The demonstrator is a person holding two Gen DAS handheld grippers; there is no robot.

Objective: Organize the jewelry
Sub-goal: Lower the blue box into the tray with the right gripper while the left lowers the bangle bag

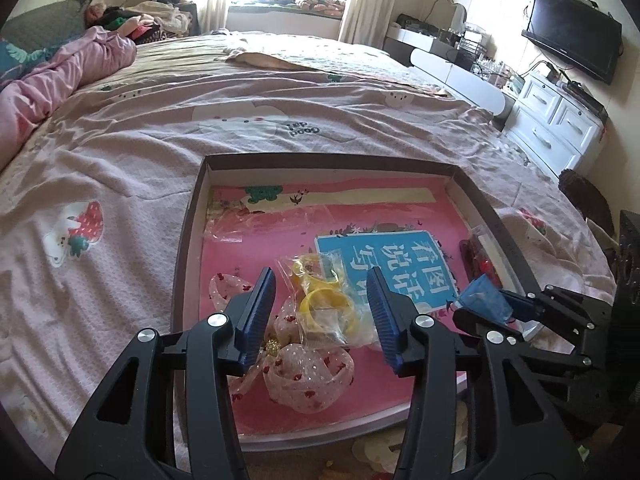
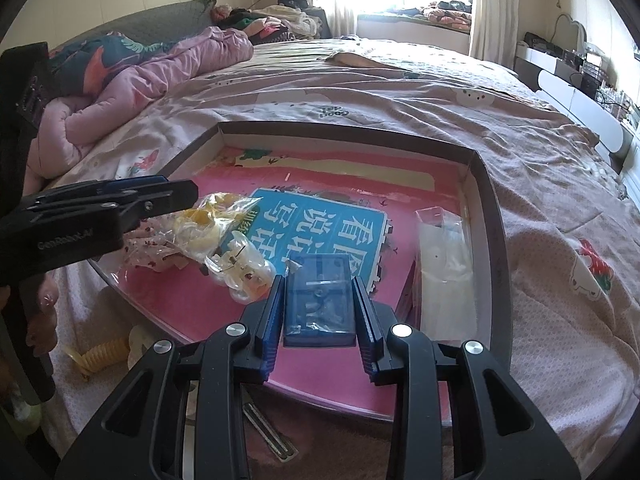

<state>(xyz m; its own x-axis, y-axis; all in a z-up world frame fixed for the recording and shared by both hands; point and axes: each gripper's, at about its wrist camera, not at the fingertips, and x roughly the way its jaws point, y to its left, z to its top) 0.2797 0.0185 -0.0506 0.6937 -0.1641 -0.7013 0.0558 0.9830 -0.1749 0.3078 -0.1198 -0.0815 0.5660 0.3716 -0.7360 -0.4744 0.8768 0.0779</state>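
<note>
A shallow box tray [image 1: 188,216] with a pink floor lies on the bed. My left gripper [image 1: 322,280] is open above a clear bag of yellow bangles [image 1: 324,300] and a pink dotted ribbon bow [image 1: 308,376]. My right gripper [image 2: 320,284] is shut on a small blue transparent box [image 2: 320,304], held over the tray's near right part; the box also shows in the left wrist view [image 1: 486,298]. In the right wrist view the bangle bag [image 2: 208,220] and a clear bag of small pieces [image 2: 244,268] lie left of the blue box.
A clear packet and white card [image 2: 444,264] lie along the tray's right wall [image 2: 496,240]. A yellow coil hair tie [image 2: 100,354] and a flat metal strip [image 2: 268,432] lie on the bed before the tray. Pink duvet [image 1: 60,76] at left, white dresser [image 1: 552,120] at right.
</note>
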